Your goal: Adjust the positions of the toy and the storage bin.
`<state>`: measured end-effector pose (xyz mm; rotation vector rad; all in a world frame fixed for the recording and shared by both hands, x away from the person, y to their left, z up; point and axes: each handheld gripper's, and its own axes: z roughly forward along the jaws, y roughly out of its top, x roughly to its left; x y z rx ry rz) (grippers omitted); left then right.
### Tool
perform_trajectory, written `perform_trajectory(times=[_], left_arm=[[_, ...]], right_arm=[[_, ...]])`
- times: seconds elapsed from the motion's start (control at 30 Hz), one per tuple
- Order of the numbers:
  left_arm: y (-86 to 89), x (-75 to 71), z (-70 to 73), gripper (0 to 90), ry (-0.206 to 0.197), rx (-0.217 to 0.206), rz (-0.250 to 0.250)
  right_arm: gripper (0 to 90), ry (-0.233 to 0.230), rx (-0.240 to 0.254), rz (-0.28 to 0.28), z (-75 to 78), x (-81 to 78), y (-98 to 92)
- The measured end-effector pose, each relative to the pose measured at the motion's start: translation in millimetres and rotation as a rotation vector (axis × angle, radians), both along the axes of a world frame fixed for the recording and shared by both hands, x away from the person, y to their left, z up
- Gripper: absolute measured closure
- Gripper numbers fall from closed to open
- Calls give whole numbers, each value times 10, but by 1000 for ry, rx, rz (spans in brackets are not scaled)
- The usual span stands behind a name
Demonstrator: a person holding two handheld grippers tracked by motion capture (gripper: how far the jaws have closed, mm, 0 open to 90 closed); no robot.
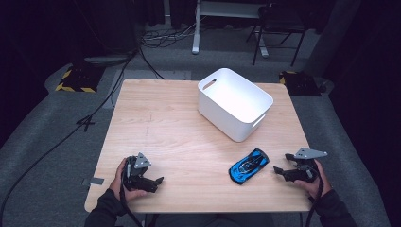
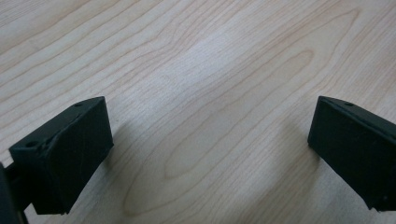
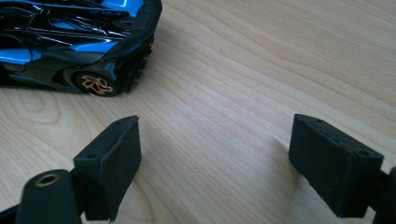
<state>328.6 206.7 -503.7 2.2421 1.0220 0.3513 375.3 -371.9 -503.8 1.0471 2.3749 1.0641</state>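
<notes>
A blue and black toy car (image 1: 249,166) lies on the wooden table (image 1: 175,137), toward its front right. The car (image 3: 70,44) fills the upper left of the right gripper view, one gold wheel facing me. My right gripper (image 1: 282,167) rests on the table just right of the car, open, jaws pointing left at it with nothing between them (image 3: 215,163). My left gripper (image 1: 160,182) sits near the front left edge, held in a hand. It is open over bare wood (image 2: 210,149).
A white plastic bin (image 1: 234,103) with cut-out handles stands at the back right of the table, empty as far as I can see. Beyond the table lie cables, a black chair and desk legs on the grey floor.
</notes>
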Motion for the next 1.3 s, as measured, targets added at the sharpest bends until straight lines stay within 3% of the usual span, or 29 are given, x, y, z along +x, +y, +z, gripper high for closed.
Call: perform_trajectory(times=[0.43,0.5,0.57,0.8,0.83,1.1,1.13,1.2,1.3], left_arm=[[-65,-48,0,6,-2,-1,-10],[-129,-52,-1,6,3,-4,-28],[-201,-55,-2,6,0,-5,-44],[-352,-56,-1,6,9,-8,-88],[-383,-51,0,6,-4,-3,-97],[-681,-20,5,6,-7,5,-160],[-714,-32,5,6,16,-3,-156],[-762,-7,8,6,-1,4,-181],[-818,16,4,5,6,-1,-201]], right_arm=[[175,-3,-10,19,6,-21,25],[167,-15,-21,42,10,-30,56],[148,7,-19,61,11,-15,84],[144,17,-17,102,12,-2,209],[144,19,-19,108,14,-2,221],[154,8,-17,173,8,-7,467],[156,-4,-19,180,5,-9,486],[168,-15,-22,191,9,-26,528],[181,-9,-17,222,7,-31,585]])
